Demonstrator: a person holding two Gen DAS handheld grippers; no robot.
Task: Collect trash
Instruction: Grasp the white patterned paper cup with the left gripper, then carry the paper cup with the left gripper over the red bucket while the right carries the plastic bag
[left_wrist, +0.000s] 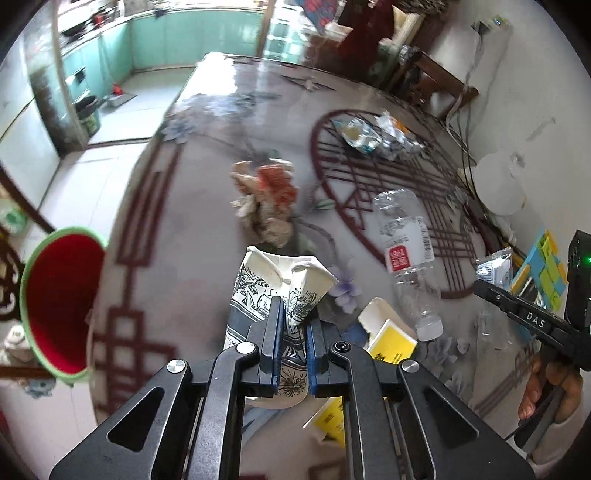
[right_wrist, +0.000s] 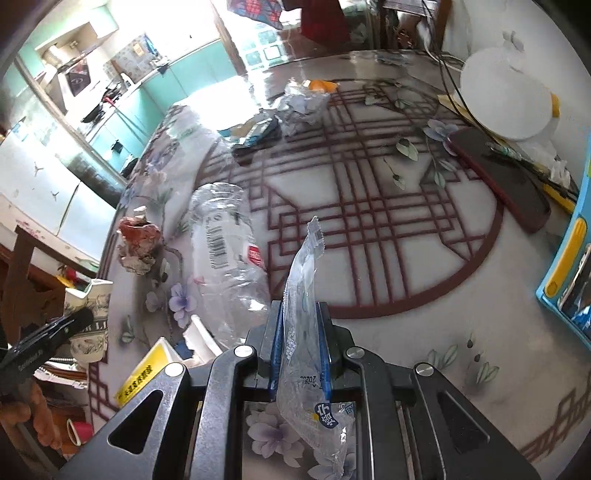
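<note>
Both grippers loaded, bin waiting at the table's left edge.

The red bin (left_wrist: 59, 306) sits just off the table (left_wrist: 207, 184), likely for easy dropping; the left gripper (left_wrist: 291, 325) pinches a crushed paper cup (left_wrist: 273, 284) by its wall, the right gripper (right_wrist: 301, 332) clamps a clear wrapper (right_wrist: 303, 295), while the plastic bottle (left_wrist: 406, 254) lies uncollected.

On my right tongs (left_wrist: 532, 319), seen from the left camera, white letters read "DAS". The cup (right_wrist: 88, 325) in my left tongs (left_wrist: 294, 314) shows "LI" on its dark band in the right view. The clear wrapper (right_wrist: 303, 325) bears upside-down digits, "202" legible. The bottle (left_wrist: 406, 254) has a barcode and red label, characters too blurred to read.
</note>
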